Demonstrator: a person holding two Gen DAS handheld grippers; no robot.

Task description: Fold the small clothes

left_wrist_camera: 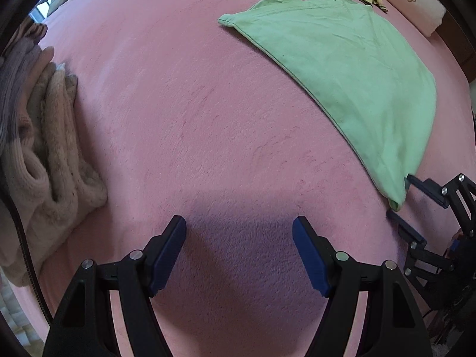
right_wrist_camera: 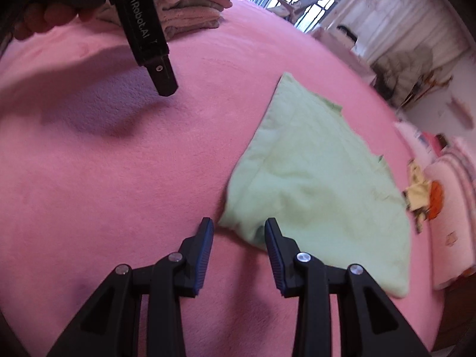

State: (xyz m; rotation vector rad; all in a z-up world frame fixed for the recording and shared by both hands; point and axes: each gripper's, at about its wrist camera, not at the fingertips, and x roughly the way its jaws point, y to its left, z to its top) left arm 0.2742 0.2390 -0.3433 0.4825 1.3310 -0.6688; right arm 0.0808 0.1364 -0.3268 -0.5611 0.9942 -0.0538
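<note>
A light green shirt point(left_wrist_camera: 351, 68) lies folded on the pink blanket point(left_wrist_camera: 193, 119); it also shows in the right wrist view point(right_wrist_camera: 306, 178). My left gripper point(left_wrist_camera: 239, 232) is open and empty over bare blanket, left of the shirt. My right gripper point(right_wrist_camera: 239, 232) is open, its jaws standing at the shirt's near corner with nothing between them. It also shows at the right edge of the left wrist view point(left_wrist_camera: 401, 196), beside the shirt's lower corner. The left gripper's body point(right_wrist_camera: 145, 35) shows at the top left of the right wrist view.
A stack of folded knit clothes point(left_wrist_camera: 44, 154) lies at the left, also seen in the right wrist view point(right_wrist_camera: 190, 3). A yellow garment point(right_wrist_camera: 419, 193) and pink pillows point(right_wrist_camera: 452, 214) lie beyond the shirt. A white pillow point(left_wrist_camera: 416, 3) sits far right.
</note>
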